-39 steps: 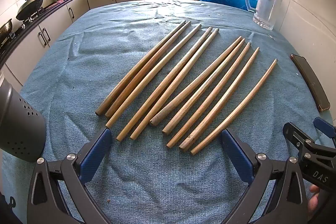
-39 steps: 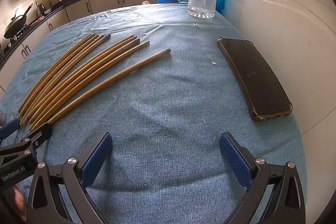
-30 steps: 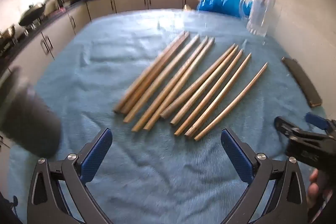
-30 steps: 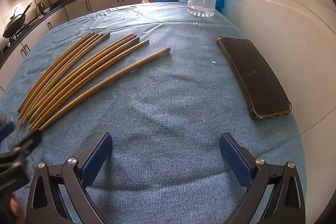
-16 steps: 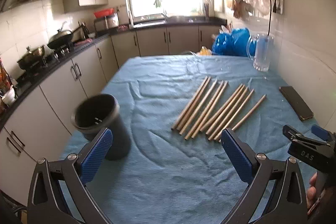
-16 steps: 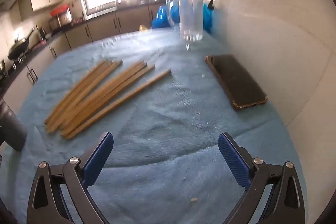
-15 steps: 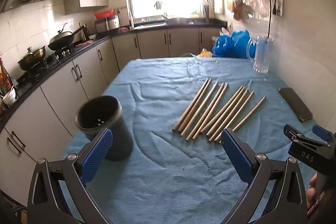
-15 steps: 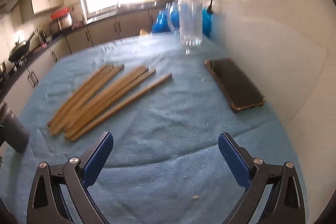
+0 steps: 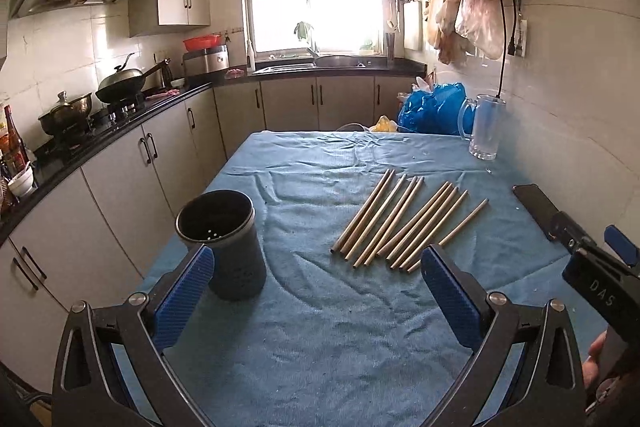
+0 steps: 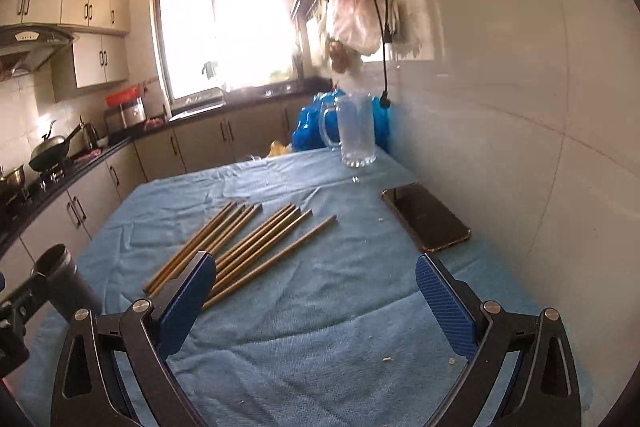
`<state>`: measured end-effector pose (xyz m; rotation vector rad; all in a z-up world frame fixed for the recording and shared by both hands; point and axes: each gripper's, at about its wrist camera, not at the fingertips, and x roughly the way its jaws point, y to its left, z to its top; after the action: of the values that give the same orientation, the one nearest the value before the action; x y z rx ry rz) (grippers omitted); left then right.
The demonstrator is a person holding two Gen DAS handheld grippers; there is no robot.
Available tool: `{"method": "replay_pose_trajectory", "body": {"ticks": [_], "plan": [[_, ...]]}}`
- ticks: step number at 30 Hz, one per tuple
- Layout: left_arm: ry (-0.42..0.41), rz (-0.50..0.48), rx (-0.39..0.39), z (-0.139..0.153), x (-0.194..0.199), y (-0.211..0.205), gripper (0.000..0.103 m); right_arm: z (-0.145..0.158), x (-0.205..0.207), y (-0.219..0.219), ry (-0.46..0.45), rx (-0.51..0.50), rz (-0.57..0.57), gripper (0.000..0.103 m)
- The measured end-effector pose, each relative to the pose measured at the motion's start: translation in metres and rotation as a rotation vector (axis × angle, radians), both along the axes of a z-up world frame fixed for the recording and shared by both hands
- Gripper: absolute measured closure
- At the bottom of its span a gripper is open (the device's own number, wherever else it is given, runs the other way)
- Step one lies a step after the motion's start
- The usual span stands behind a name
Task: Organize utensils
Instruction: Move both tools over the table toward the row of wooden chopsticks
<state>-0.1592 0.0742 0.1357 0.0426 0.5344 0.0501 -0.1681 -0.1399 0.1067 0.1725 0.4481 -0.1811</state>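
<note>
Ten chopsticks waiting, both grippers pulled back

Both grippers have lifted up and away from the cloth since a second ago. The left gripper point(image 9: 316, 285) and right gripper point(image 10: 310, 289) hang spread wide, holding nothing. Wooden chopsticks point(image 9: 404, 221) lie fanned ahead; the black holder point(image 9: 222, 241) now shows ahead-left of the left gripper. Sorting looks unstarted.

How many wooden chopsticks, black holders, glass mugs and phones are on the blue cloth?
Wooden chopsticks: 10
Black utensil holder: 1
Glass mug: 1
Phone: 1
Total: 13
</note>
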Motion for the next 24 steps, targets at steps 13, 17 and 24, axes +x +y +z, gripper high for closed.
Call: {"method": "replay_pose_trajectory", "body": {"ticks": [13,17,24], "plan": [[0.017,0.003,0.004,-0.009,-0.011,-0.004,0.000,-0.003,-0.006,0.000,0.018,0.025,0.000,0.001],[0.025,0.002,0.012,-0.012,-0.009,-0.007,0.000,-0.006,-0.006,-0.001,0.025,0.033,-0.001,0.001],[0.049,0.000,0.014,-0.016,-0.005,-0.004,0.000,-0.014,-0.002,-0.005,0.046,0.050,-0.001,0.001]]}}
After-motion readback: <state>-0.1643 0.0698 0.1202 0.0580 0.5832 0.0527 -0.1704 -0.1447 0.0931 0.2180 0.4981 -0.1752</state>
